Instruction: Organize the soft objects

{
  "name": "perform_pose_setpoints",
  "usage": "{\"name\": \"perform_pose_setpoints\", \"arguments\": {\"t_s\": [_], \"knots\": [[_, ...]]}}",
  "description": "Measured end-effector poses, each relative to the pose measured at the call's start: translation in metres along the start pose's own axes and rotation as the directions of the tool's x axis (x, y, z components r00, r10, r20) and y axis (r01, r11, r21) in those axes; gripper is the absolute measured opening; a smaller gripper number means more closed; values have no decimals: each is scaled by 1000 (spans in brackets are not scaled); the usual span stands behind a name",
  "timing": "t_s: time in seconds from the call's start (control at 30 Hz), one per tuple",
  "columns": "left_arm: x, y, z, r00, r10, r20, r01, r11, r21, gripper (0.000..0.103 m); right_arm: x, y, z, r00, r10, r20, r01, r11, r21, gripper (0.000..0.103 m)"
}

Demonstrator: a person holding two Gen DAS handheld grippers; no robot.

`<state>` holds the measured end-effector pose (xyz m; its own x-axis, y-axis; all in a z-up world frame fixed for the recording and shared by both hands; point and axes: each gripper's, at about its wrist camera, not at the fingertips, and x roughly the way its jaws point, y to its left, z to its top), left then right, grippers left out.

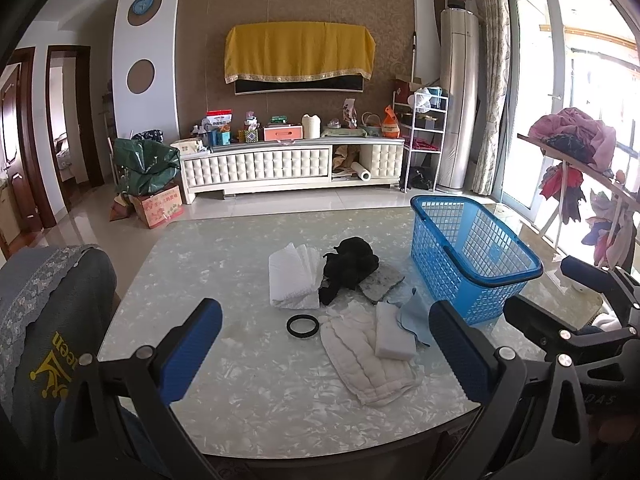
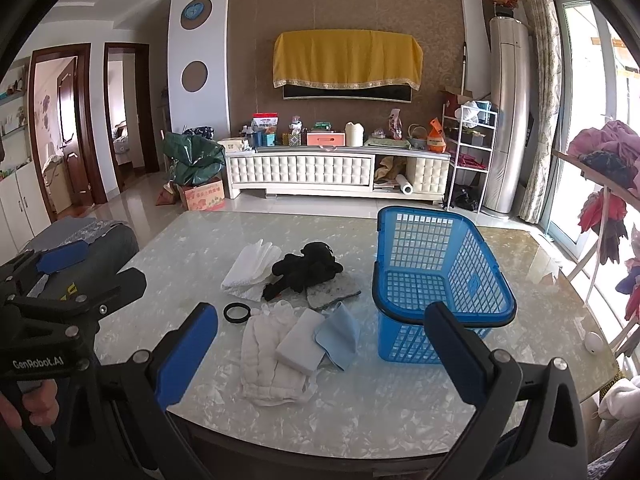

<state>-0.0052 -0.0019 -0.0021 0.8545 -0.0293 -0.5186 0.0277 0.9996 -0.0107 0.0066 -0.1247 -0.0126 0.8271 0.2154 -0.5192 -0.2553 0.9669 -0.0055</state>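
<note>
Tongs held apart above a worktop of soft items, nothing gripped.

Left wrist view: left tongs (image 1: 326, 354) gape over the quilted white cloth (image 1: 370, 360); closing there might bunch it and drag the white sponge (image 1: 396, 334) resting on it. Right wrist view: right tongs (image 2: 320, 350) gape level near the blue basket (image 2: 440, 276), which looks light enough to slide if nudged.

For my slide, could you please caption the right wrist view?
Open right gripper faces cloths, a black plush and an empty blue basket on a marble table.
</note>
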Motion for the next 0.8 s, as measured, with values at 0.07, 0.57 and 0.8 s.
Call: {"name": "perform_pose_setpoints", "arguments": {"t_s": [0.07,0.57,0.8], "knots": [[0,-1,-1,1000,4,2,-4,1000,5,103,0,0,0,1000,1,-2,-1,1000,-1,103],[1,-1,0,1000,-9,-7,9,1000,10,103,1,1,3,1000,4,-3,-4,1000,-5,103],[11,1,11,999,-25,-31,26,999,33,103,8,-2,10,1000,2,-31,-2,1000,-2,103]]}}
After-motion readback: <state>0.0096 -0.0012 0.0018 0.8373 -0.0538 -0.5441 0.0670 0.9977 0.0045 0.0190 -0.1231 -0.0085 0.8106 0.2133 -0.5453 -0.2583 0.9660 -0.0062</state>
